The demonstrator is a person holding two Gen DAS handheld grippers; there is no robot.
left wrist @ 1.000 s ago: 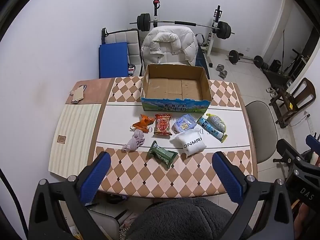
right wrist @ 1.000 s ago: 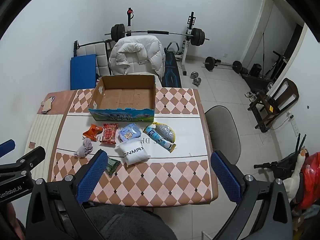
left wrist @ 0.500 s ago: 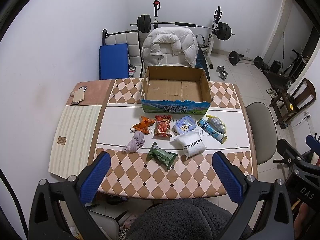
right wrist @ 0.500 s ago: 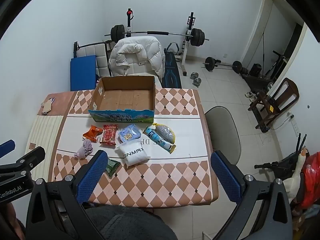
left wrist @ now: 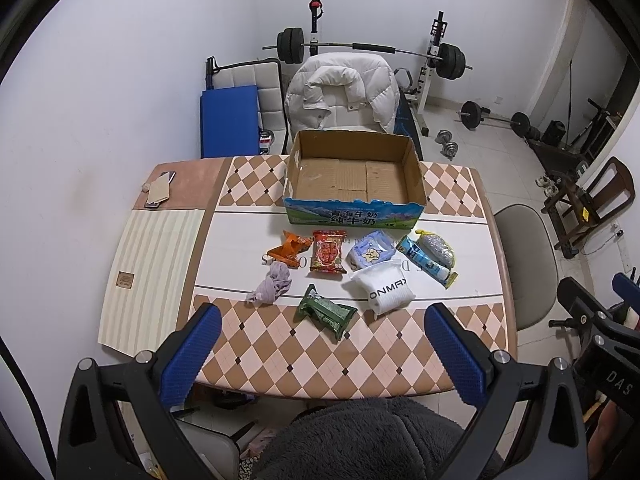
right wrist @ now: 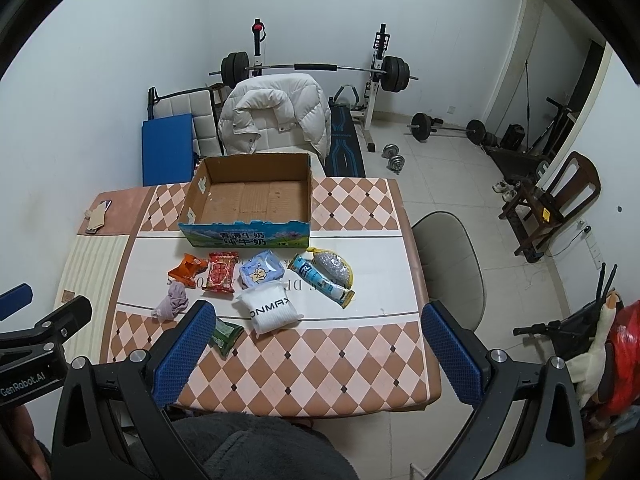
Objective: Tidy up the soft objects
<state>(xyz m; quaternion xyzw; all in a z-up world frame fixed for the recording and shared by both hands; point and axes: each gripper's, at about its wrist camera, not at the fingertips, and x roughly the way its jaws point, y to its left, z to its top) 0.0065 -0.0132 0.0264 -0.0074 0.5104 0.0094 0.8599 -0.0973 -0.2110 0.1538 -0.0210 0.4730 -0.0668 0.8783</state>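
Note:
An empty cardboard box (left wrist: 354, 172) (right wrist: 250, 198) stands at the far middle of the table. In front of it lie several soft items: an orange packet (left wrist: 290, 249), a red packet (left wrist: 329, 251), a pale blue pouch (left wrist: 370, 251), a blue tube pack (left wrist: 426, 261), a mesh bag (left wrist: 436, 246), a white pack (left wrist: 385, 291), a green packet (left wrist: 326, 311) and a lilac cloth (left wrist: 274, 286). My left gripper (left wrist: 322, 350) hangs open high above the near table edge. My right gripper (right wrist: 316, 350) is open too, held above the near edge, its left finger covering part of the green packet (right wrist: 226, 334).
A phone and a paper scrap (left wrist: 158, 192) lie at the table's far left corner. A chair with a white jacket (left wrist: 344, 92) stands behind the box, a grey chair (left wrist: 528, 256) at the right. Weights and a bench fill the room behind.
Both views have drifted slightly; the table objects sit a little higher in the frames. Nothing on the table has moved and both grippers stay open.

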